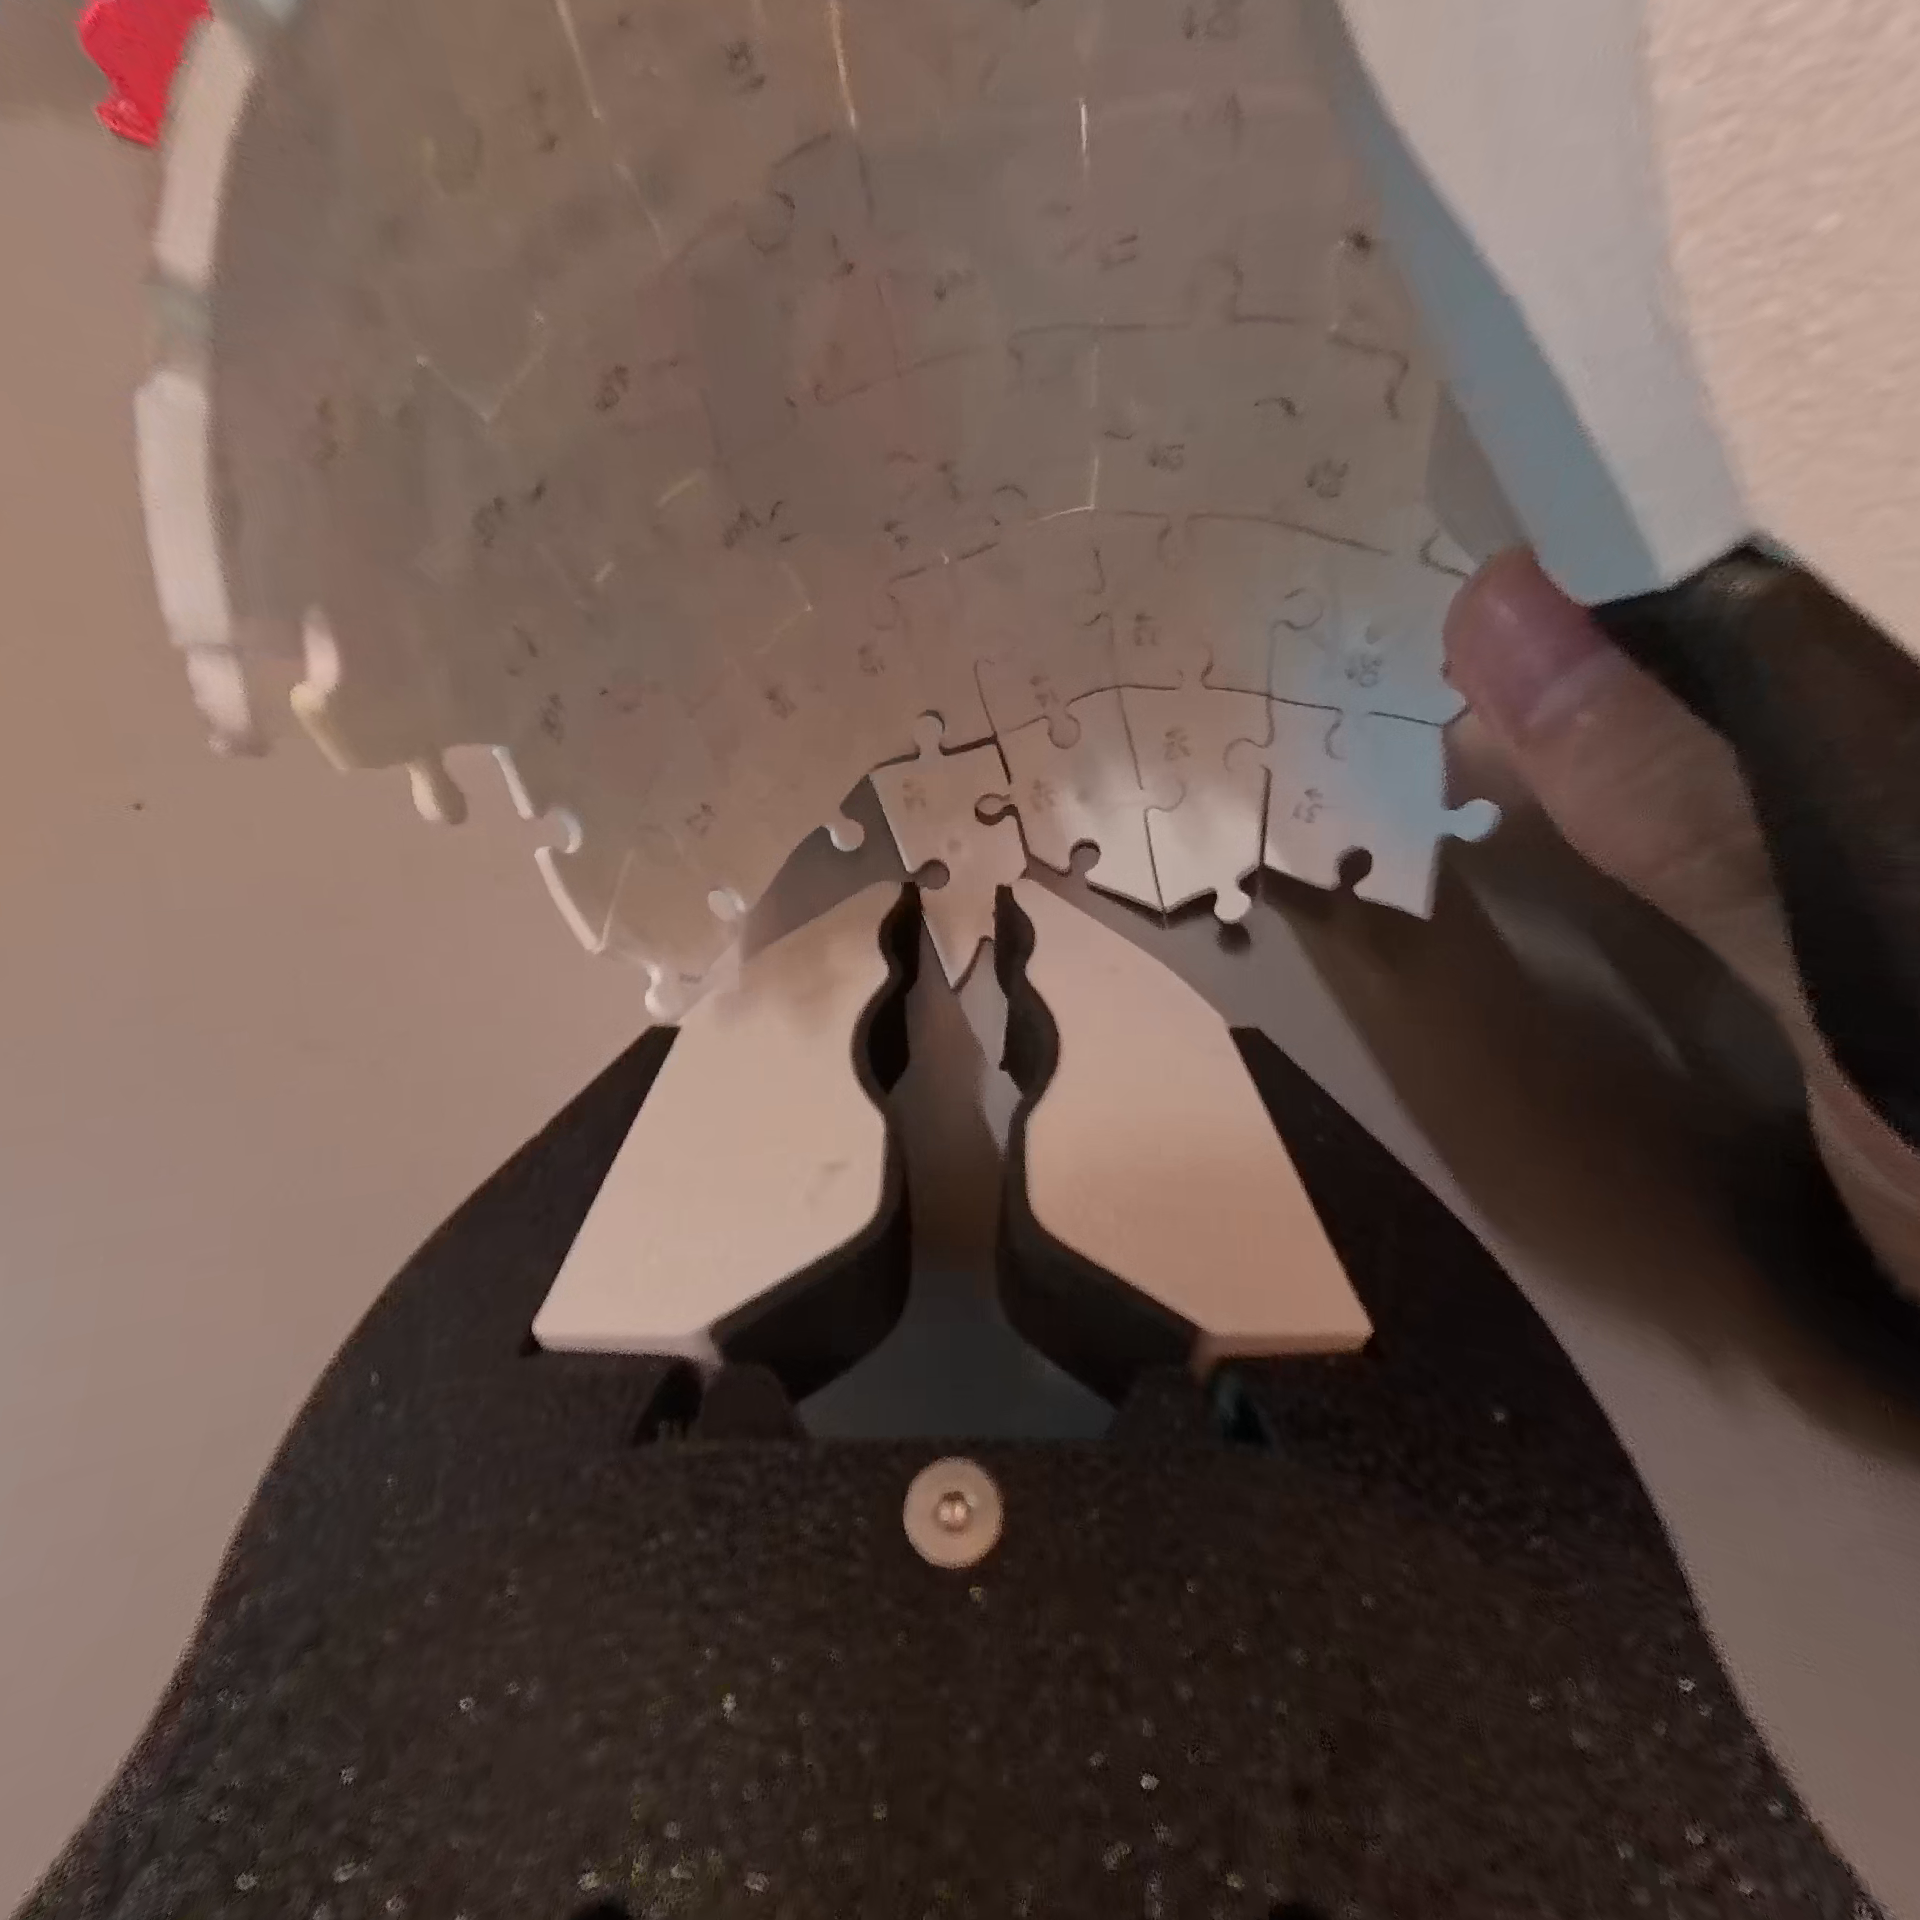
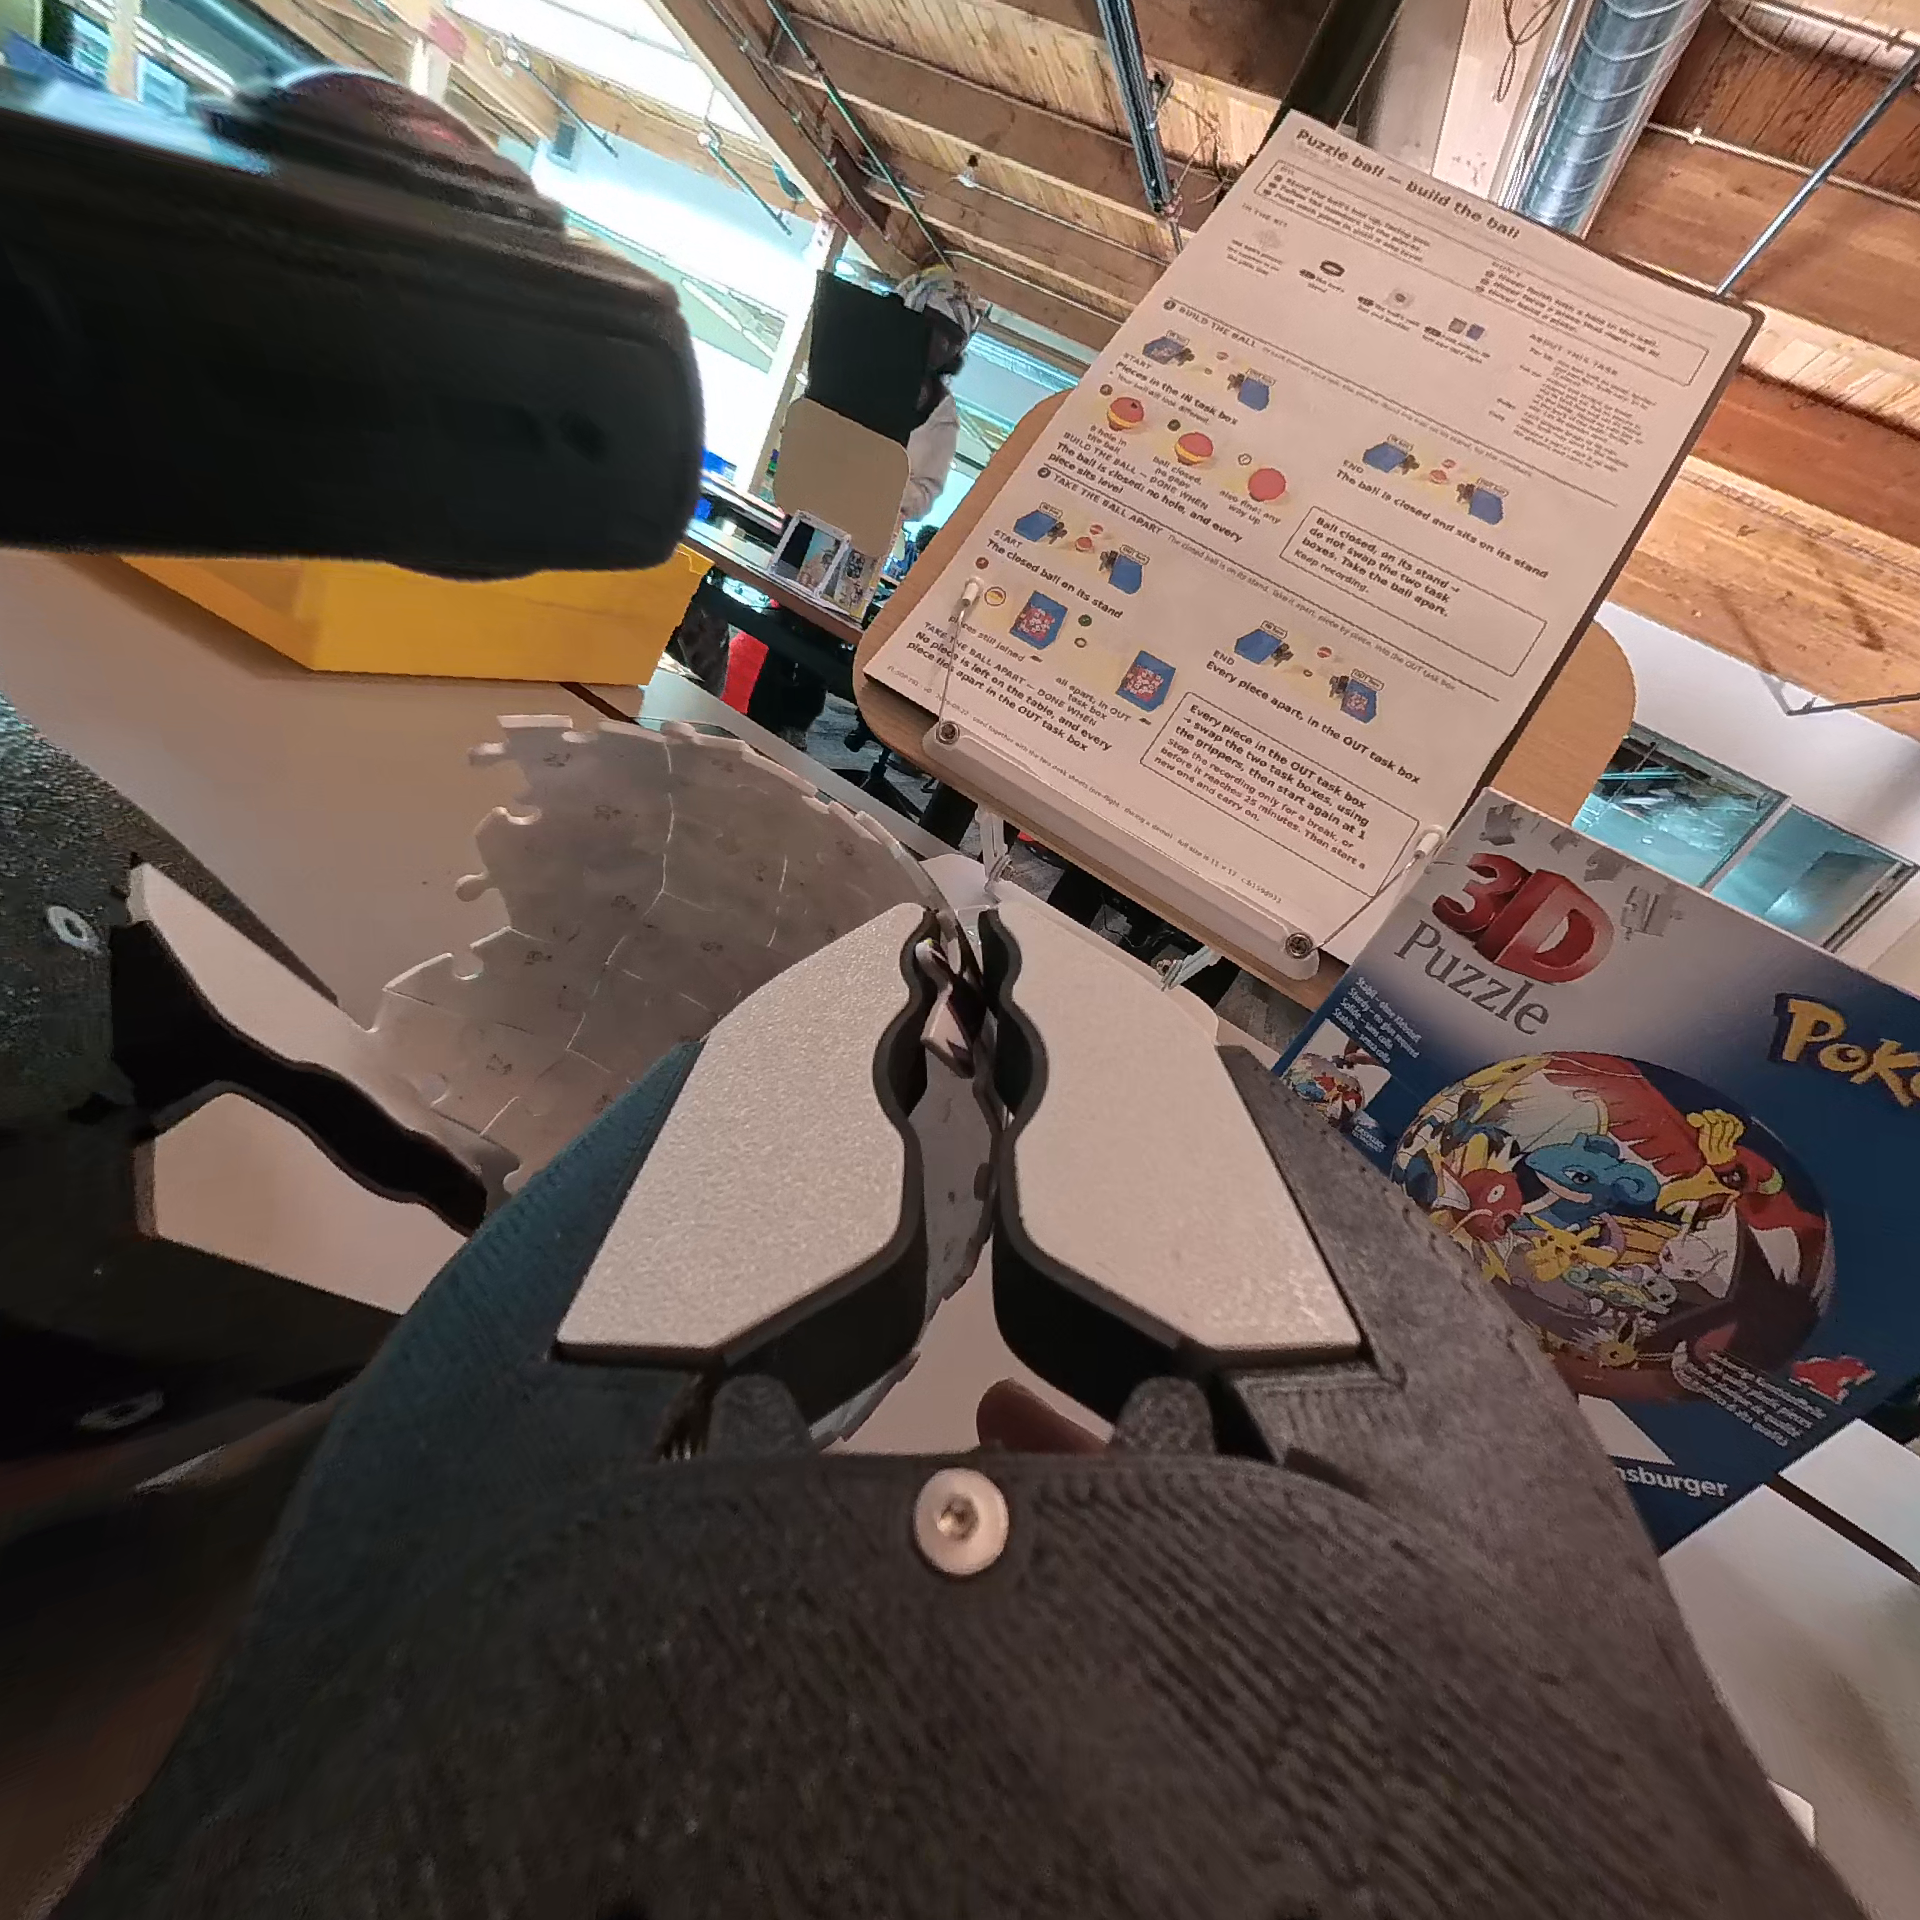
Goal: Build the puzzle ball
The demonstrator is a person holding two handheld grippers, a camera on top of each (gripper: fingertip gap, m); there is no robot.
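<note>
Fingers of the left gripper (image 1: 958,935) are nearly closed, pinching the lower edge of the half-built puzzle ball (image 1: 790,468), a curved shell of joined white pieces seen from its pale inner side. A person's thumb (image 1: 1527,665) rests against the shell's right edge. A red scrap (image 1: 135,62) shows at the top left corner.

The right gripper (image 2: 961,997) is likewise almost closed, clamping a thin dark-edged piece (image 2: 951,1023) at the shell's rim (image 2: 665,904). The left gripper's fingers meet the shell from the left. Beyond stand an instruction sheet (image 2: 1320,540) on a holder, the blue puzzle box (image 2: 1621,1195) to the right, and a yellow bin (image 2: 436,623) on the table (image 2: 260,748).
</note>
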